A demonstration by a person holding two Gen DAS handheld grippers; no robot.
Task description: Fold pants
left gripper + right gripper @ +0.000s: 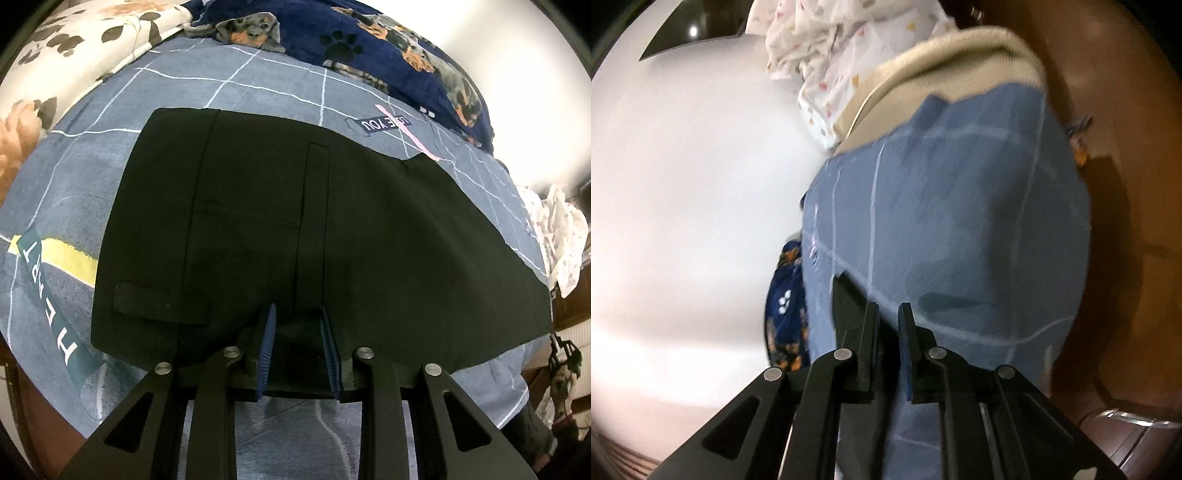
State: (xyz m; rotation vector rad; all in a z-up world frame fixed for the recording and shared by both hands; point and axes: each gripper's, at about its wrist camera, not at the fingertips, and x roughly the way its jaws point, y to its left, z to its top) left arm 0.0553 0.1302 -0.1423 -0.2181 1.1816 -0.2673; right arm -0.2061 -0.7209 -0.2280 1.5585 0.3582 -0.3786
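My left gripper point(299, 332) fingers pinch pants point(295, 221) near edge, low centre; long axis runs right. Right gripper point(888, 332) fingers narrow, empty, pants corner lower left.

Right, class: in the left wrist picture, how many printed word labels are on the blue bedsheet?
2. One label lies beyond the black pants, upper right; another sits left of them. The pants may hide more.
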